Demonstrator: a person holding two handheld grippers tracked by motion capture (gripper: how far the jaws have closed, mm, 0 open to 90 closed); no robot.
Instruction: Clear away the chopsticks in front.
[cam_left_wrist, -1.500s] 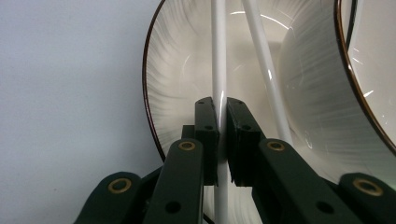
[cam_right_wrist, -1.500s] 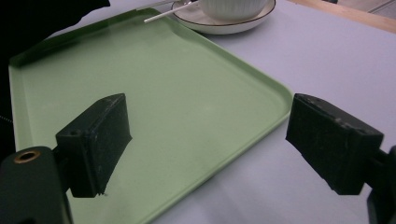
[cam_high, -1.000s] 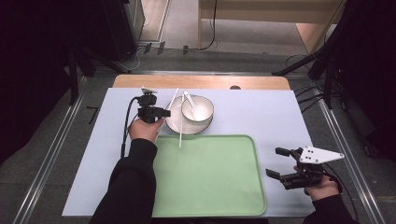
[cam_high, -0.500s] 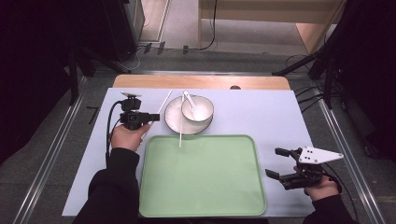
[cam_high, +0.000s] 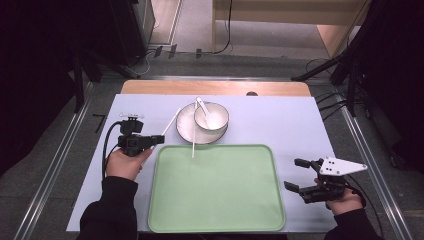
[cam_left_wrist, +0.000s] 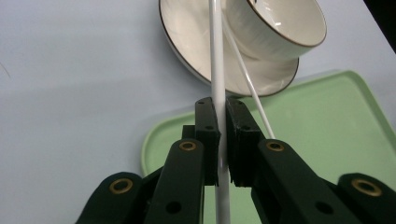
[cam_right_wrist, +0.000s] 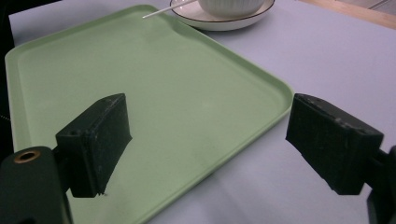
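Observation:
My left gripper (cam_high: 161, 137) is shut on a thin white chopstick (cam_high: 171, 121) left of the white plate (cam_high: 186, 128); the stick's far end slants up over the plate's rim. In the left gripper view the chopstick (cam_left_wrist: 215, 65) runs straight between the shut gripper (cam_left_wrist: 222, 106). A second chopstick (cam_high: 193, 137) leans from the plate onto the green tray (cam_high: 215, 195). A white bowl (cam_high: 212, 117) with a spoon (cam_high: 201, 105) sits on the plate. My right gripper (cam_high: 298, 174) stands open at the tray's right edge, with nothing between its fingers (cam_right_wrist: 98, 140).
A pale blue mat (cam_high: 280, 125) covers the table, with a wooden strip (cam_high: 215, 88) along its far edge. Metal rails run down both sides. Dark stands and cables lie on the floor beyond the table.
My left gripper has moved left and toward the near side, carrying one chopstick away from the plate. The right gripper has stayed still and open.

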